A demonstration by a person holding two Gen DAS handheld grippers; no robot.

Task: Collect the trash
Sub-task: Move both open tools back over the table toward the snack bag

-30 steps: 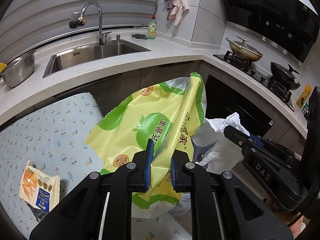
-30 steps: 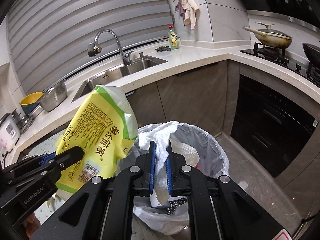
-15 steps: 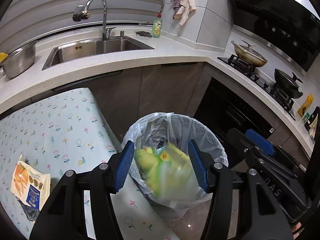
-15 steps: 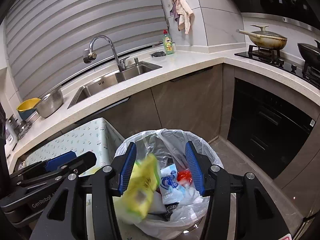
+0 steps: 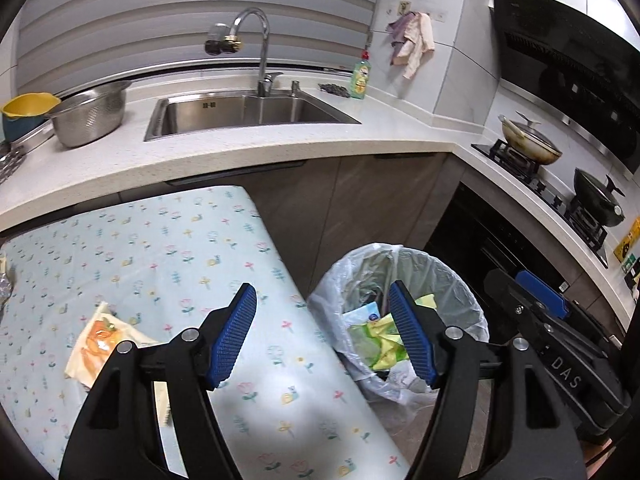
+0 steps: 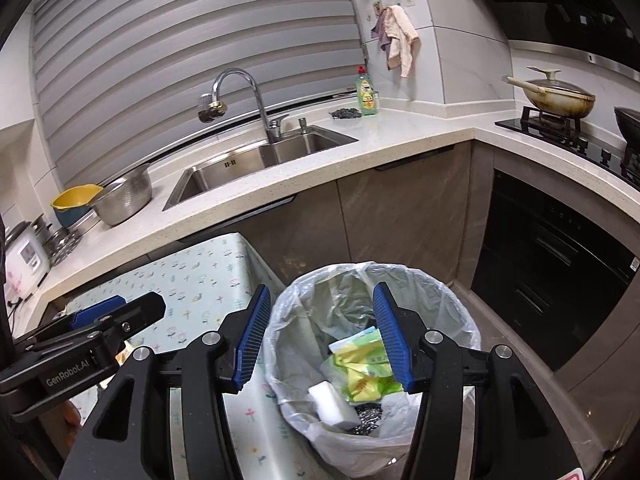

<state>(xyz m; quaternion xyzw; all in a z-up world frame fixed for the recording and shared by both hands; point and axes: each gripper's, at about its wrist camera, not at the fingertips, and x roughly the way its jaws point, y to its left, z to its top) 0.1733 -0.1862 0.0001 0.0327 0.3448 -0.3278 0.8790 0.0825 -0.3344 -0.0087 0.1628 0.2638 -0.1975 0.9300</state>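
A trash bin lined with a clear bag (image 6: 448, 300) stands on the floor beside the table; it also shows in the left wrist view (image 5: 464, 292). Inside lie the yellow-green bag (image 6: 364, 376), a white sponge (image 6: 332, 400) and other scraps. My right gripper (image 6: 324, 336) is open and empty above the bin. My left gripper (image 5: 322, 336) is open and empty over the table edge, left of the bin. An orange snack wrapper (image 5: 96, 340) lies on the flowered tablecloth (image 5: 160, 248) to the left.
A counter with a steel sink (image 5: 248, 114), faucet, colander (image 5: 90, 118) and soap bottle (image 5: 360, 78) runs behind. A stove with a pan (image 5: 528, 144) and wok is at right. Dark oven fronts stand beyond the bin.
Both grippers opened: the left let go of the yellow-green bag and the right of the white bag rim. The yellow-green bag fell into the bin. The left gripper shifted left over the table.
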